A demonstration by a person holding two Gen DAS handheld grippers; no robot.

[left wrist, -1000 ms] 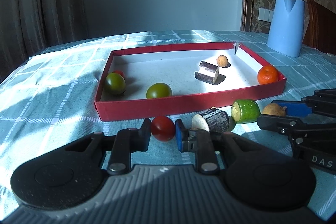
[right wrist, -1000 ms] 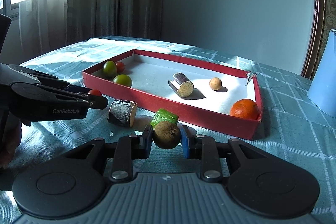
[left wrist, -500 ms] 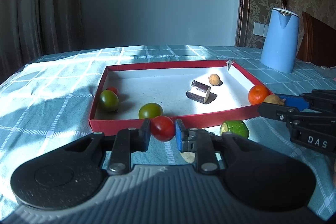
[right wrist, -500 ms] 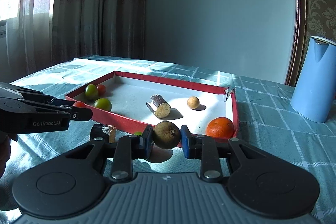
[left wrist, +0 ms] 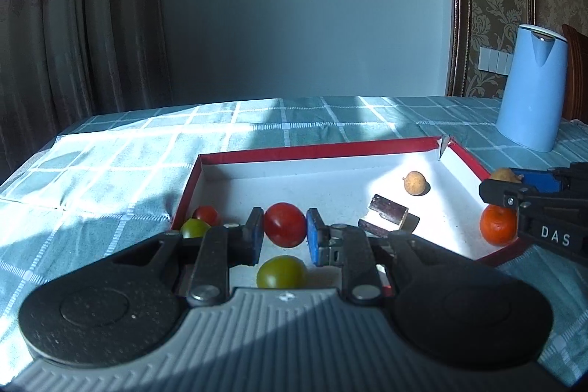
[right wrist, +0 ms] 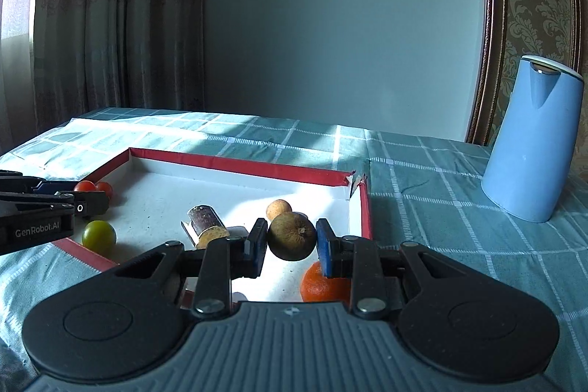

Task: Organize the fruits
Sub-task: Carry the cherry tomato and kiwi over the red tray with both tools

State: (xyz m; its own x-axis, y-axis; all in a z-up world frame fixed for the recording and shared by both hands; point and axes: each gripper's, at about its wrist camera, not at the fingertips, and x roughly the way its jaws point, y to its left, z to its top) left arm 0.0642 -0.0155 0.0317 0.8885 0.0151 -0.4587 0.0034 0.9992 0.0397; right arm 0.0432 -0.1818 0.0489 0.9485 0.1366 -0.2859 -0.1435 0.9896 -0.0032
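Note:
My left gripper [left wrist: 285,232] is shut on a red cherry tomato [left wrist: 285,225], held over the left part of the red-walled tray [left wrist: 316,149]. My right gripper [right wrist: 291,242] is shut on a round brown fruit [right wrist: 291,235] above the tray's right part [right wrist: 365,208]. On the white tray floor lie two green tomatoes [left wrist: 281,271] [left wrist: 194,227], another red tomato [left wrist: 205,214], a small tan fruit [left wrist: 414,182], a dark cut cane piece [left wrist: 386,218] and an orange [left wrist: 498,223]. The right gripper shows at the right edge of the left wrist view [left wrist: 514,180].
A light blue jug [left wrist: 531,87] stands on the checked teal tablecloth [right wrist: 441,208] to the right beyond the tray. Curtains hang at the left and a plain wall lies behind the table. A wooden chair back shows beside the jug.
Both grippers rose and moved forward from the table in front of the tray to above its floor, each still holding its fruit. The log piece and green cut piece dropped out of sight.

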